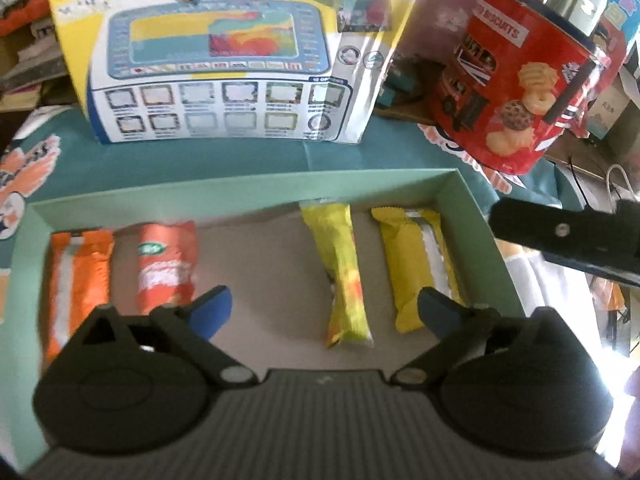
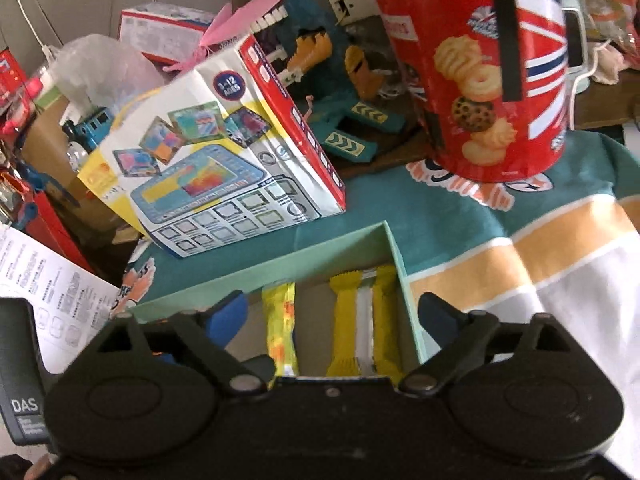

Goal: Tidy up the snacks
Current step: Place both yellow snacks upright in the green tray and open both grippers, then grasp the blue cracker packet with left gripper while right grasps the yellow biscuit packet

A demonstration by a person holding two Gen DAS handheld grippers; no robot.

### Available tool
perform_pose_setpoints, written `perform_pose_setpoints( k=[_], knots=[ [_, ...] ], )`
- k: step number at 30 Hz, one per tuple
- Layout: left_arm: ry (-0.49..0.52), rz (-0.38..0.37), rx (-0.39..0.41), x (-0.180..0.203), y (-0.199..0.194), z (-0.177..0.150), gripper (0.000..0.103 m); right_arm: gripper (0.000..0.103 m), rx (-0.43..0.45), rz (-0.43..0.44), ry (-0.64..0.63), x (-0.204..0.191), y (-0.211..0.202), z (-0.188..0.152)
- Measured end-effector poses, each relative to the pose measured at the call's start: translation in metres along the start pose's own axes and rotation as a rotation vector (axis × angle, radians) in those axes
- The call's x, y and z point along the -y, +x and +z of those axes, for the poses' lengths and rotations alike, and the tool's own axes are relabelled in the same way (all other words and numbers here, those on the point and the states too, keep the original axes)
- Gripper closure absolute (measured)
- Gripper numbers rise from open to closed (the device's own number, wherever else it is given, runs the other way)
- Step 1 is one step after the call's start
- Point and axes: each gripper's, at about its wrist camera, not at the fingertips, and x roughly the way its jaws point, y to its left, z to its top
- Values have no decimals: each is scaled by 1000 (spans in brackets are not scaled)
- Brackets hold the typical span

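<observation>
1. While four snack packets lie side by side in the pale green box [image 1: 460,208], the left tongs [image 1: 324,312] hang over its grey floor with the jaws spread wide and nothing between them.
2. From left to right the box holds an orange wafer packet [image 1: 78,276], an orange-red snack bag [image 1: 168,264], a yellow stick packet [image 1: 340,268] and a yellow wafer packet [image 1: 416,264], each apart from its neighbour.
3. The right tongs [image 2: 332,312] stand wide too, gripping nothing, above the box's right end.
4. Behind the box, on the teal cloth [image 1: 240,160] of the tabletop, stand a toy carton [image 1: 224,60] and a red biscuit tin [image 1: 528,80].
</observation>
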Motion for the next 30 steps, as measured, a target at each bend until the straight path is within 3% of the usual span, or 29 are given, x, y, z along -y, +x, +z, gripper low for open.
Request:
perform_pose_setpoints(
  k=[4,19,30],
  knots=[
    [14,-1,-4,0,-20,-19,0,0,16,-7,-11,1,-26,-16],
    [49,11,-17,-14,-100,-113,0,0,-51,-3,52,19,-102,-95],
    [84,15,-111,-33,-108,-179,3,0,-139,-7,110,31,-123,-159]
  ],
)
